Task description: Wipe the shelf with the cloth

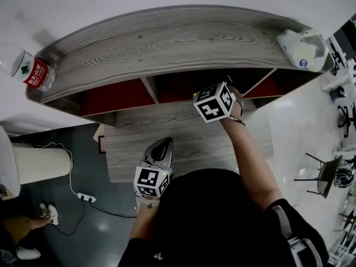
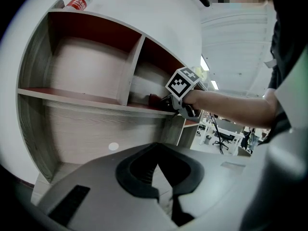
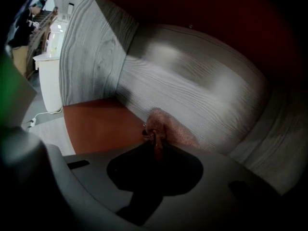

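Grey jaws of the left hand-held gripper (image 1: 162,147) were clenched on nothing, tips together, as it hovered close to the person's body above the lower wood-grain ledge (image 1: 222,149). Further out, the bare right forearm (image 1: 250,160) reached into the middle compartment of the shelf unit (image 1: 167,43), where the right hand-held gripper (image 3: 155,141) was grasping a bunched pinkish-red cloth (image 3: 173,131) between its closed jaws. That cloth lay on the compartment's red floor (image 3: 96,124), right at the foot of the pale wood-grain back panel (image 3: 192,90) and to the right of an upright divider (image 3: 91,57). On the unit's curved top, a water bottle with a red label (image 1: 34,71) lay at the left end, well apart from a crumpled white plastic bag (image 1: 303,48) at the right end.
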`<state>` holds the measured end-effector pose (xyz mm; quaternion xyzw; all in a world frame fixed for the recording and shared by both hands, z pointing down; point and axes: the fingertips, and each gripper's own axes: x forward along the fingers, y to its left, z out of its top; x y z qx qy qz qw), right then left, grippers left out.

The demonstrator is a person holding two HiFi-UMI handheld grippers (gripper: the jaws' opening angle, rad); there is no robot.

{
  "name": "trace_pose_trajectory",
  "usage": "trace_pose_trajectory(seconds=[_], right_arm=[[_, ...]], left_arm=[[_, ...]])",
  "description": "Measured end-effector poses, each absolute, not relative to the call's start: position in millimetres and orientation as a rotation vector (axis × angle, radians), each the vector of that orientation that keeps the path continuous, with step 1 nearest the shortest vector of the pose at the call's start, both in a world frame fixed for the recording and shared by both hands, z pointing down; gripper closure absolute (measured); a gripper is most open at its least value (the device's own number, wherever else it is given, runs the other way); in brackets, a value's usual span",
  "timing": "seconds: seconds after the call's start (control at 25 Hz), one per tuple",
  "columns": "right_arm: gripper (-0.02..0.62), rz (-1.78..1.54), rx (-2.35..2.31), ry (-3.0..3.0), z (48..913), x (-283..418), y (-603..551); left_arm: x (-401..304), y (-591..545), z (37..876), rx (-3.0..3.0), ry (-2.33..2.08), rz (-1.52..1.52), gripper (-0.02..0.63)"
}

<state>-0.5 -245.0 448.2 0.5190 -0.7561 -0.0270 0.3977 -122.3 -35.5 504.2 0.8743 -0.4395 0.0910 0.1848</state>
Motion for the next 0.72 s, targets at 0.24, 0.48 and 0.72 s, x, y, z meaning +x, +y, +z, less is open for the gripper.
trace_pose_trajectory(seconds=[0.24,0.48,0.72], right_arm=[[0.551,-0.140,1.187,-2.009,449,-52,-241],[0.551,-0.175,1.063,-2.095,449,-102,-234],[0.549,-0.282,1.018,-2.109,451,-133,-234]], left_arm=[[-128,-39,506,2.447,-1.251,0.253,0.600],[-137,-38,508,2.419,-1.282,0.247,0.600],[-146,-36,510,2.388,-1.307,0.236,0.600]])
